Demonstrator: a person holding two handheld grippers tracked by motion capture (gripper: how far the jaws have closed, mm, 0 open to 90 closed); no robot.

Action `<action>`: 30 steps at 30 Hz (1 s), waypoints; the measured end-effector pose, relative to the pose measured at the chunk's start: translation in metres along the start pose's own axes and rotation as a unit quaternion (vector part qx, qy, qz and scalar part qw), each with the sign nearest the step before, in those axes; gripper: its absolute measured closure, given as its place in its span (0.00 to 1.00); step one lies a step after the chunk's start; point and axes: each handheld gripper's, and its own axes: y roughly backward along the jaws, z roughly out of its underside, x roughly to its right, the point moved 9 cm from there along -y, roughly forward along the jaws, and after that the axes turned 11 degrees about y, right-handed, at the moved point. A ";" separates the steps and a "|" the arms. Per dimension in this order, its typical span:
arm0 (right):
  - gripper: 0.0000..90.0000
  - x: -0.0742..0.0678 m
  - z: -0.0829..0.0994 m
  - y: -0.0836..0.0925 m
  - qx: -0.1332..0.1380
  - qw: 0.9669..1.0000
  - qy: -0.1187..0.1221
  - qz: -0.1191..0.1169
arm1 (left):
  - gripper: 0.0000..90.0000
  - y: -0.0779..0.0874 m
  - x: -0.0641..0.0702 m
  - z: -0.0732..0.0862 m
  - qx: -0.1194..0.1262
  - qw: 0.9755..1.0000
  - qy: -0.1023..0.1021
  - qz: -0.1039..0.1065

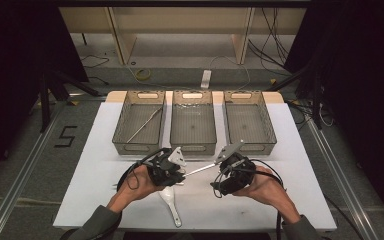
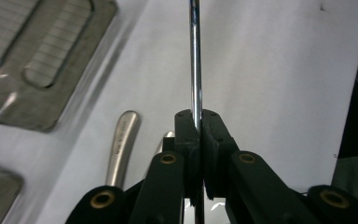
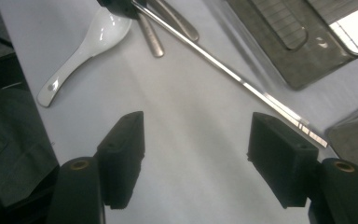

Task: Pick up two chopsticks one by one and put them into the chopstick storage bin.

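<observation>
A thin shiny metal rod (image 1: 200, 170) hangs level just above the white table (image 1: 290, 150), in front of the baskets. My left gripper (image 1: 181, 174) is shut on its left end; in the left gripper view the jaws (image 2: 198, 122) pinch the rod (image 2: 195, 70), which runs straight away from them. My right gripper (image 1: 221, 180) sits by the rod's right end with its jaws apart. In the right gripper view the pads (image 3: 121, 140) stand wide with only table between them, and the rod (image 3: 223, 70) crosses beyond the gripper (image 3: 196, 130), untouched.
Three mesh baskets (image 1: 139, 145) line the table's back; the left one holds another rod (image 1: 145, 125). A white ceramic spoon (image 1: 170, 200) lies near the front edge under my left hand, next to metal handles (image 3: 168, 18). A basket wall (image 3: 298, 56) is close at the right.
</observation>
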 end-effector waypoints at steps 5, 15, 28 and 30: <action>0.37 0.002 0.000 -0.004 0.016 1.000 -0.021 0.009 | 0.96 0.006 -0.012 0.000 0.012 0.999 0.030 -0.014; 0.36 0.009 0.006 -0.008 0.057 0.996 -0.056 0.042 | 0.96 0.028 -0.041 -0.002 0.051 0.994 0.087 -0.039; 0.33 0.012 0.027 -0.008 0.120 0.985 -0.108 0.056 | 0.96 0.046 -0.078 0.004 0.081 0.984 0.145 -0.057; 0.32 0.012 0.031 -0.007 0.127 0.984 -0.114 0.057 | 0.96 0.049 -0.085 0.004 0.085 0.983 0.151 -0.063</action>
